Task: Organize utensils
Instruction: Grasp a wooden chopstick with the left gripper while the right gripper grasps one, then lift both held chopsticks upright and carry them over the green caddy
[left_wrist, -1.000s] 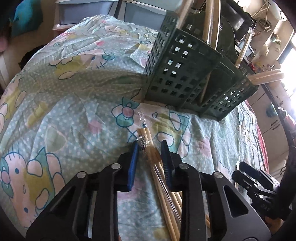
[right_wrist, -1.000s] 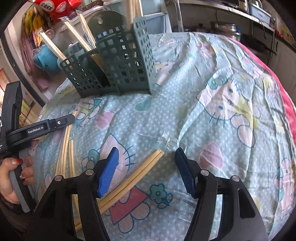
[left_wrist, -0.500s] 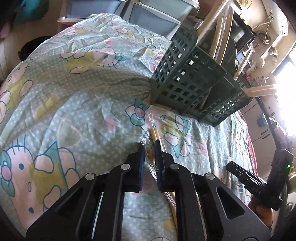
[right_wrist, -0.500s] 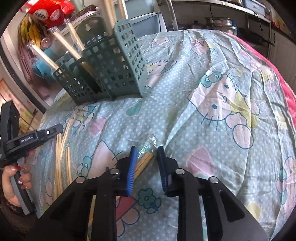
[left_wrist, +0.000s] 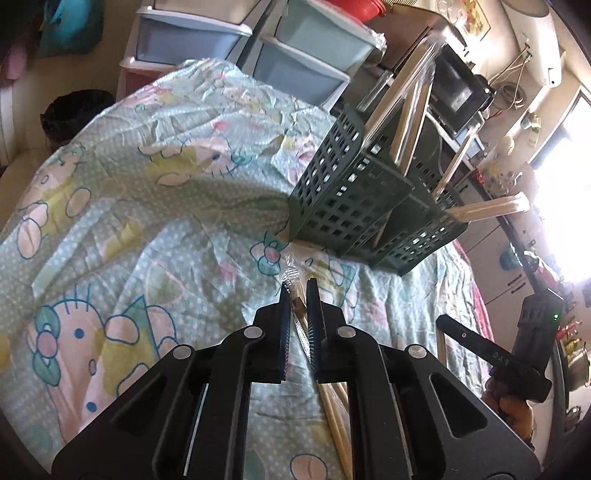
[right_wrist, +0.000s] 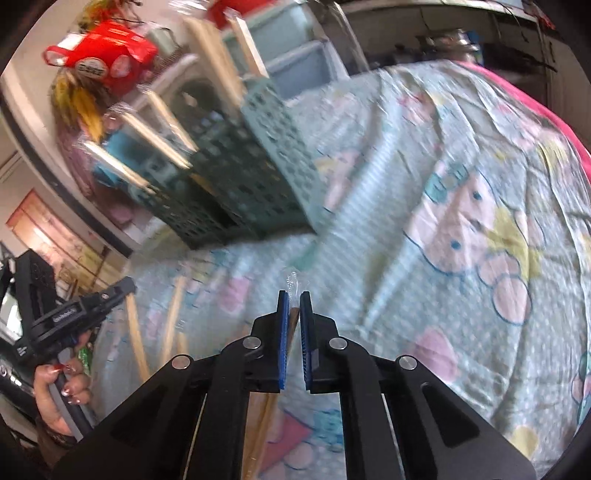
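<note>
My left gripper (left_wrist: 298, 291) is pinched on one wrapped pair of chopsticks (left_wrist: 300, 308), its blue pads tight on the wood just below the crinkled end of the clear sleeve. The sticks run back down between the two fingers toward me. My right gripper (right_wrist: 294, 301) has just been closing, and its jaws now clamp a second wrapped pair (right_wrist: 293, 317) the same way, with the plastic tip poking out past the pads. I count at least two more loose pairs (right_wrist: 135, 332) lying on the cartoon-print cloth (left_wrist: 147, 206) near my left hand (right_wrist: 61, 391). One dark green lattice caddy (left_wrist: 354, 199) stands beyond both grippers, well apart from them. About five wrapped pairs (left_wrist: 402, 96) lean out of its compartments; blur keeps me from a firmer count.
</note>
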